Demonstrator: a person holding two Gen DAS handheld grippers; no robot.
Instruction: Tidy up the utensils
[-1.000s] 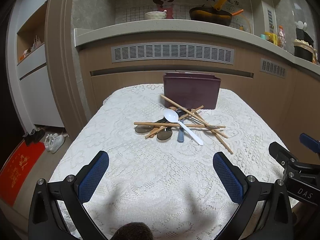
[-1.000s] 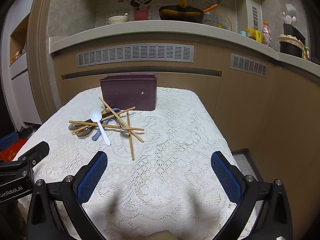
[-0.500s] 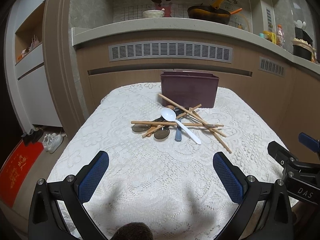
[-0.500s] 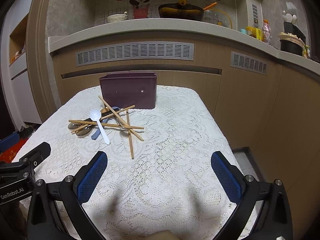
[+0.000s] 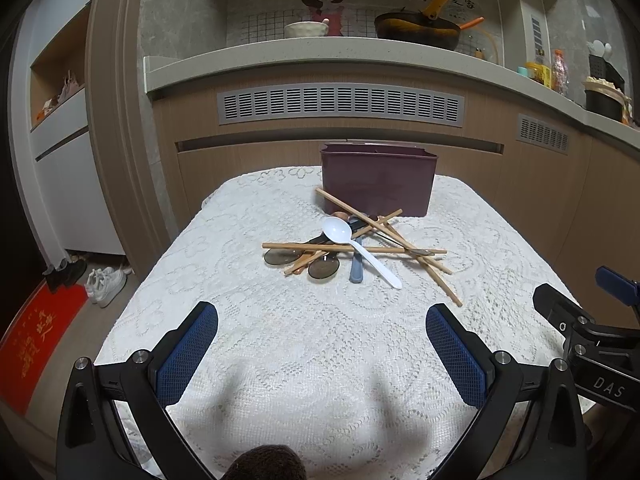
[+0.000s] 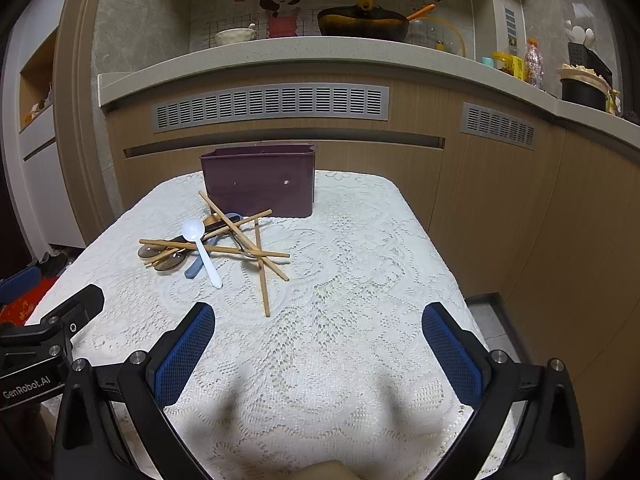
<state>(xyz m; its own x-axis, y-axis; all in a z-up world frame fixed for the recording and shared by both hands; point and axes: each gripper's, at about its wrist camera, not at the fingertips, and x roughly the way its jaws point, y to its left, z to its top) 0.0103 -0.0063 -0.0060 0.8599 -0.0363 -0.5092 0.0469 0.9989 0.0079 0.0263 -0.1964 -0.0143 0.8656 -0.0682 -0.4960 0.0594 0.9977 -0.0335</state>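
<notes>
A pile of utensils lies mid-table on the white lace cloth point(image 5: 320, 340): a white plastic spoon point(image 5: 356, 246) point(image 6: 200, 246), several wooden chopsticks point(image 5: 352, 249) point(image 6: 262, 280), dark spoons point(image 5: 324, 267) and a blue handle point(image 5: 356, 268). Behind it stands a dark purple utensil box point(image 5: 378, 184) point(image 6: 260, 184). My left gripper point(image 5: 322, 328) is open and empty, well short of the pile. My right gripper point(image 6: 318, 326) is open and empty, right of and short of the pile. Each gripper's body shows at the edge of the other's view.
A wooden counter front with grey vents point(image 5: 340, 106) rises just behind the table. The table's right edge point(image 6: 448, 264) drops to the floor. Shoes point(image 5: 106, 280) and a red mat point(image 5: 36, 340) lie on the floor at the left.
Both grippers have drifted slightly; the pile and box sit a little lower in the left view. Nothing was grasped or moved.
</notes>
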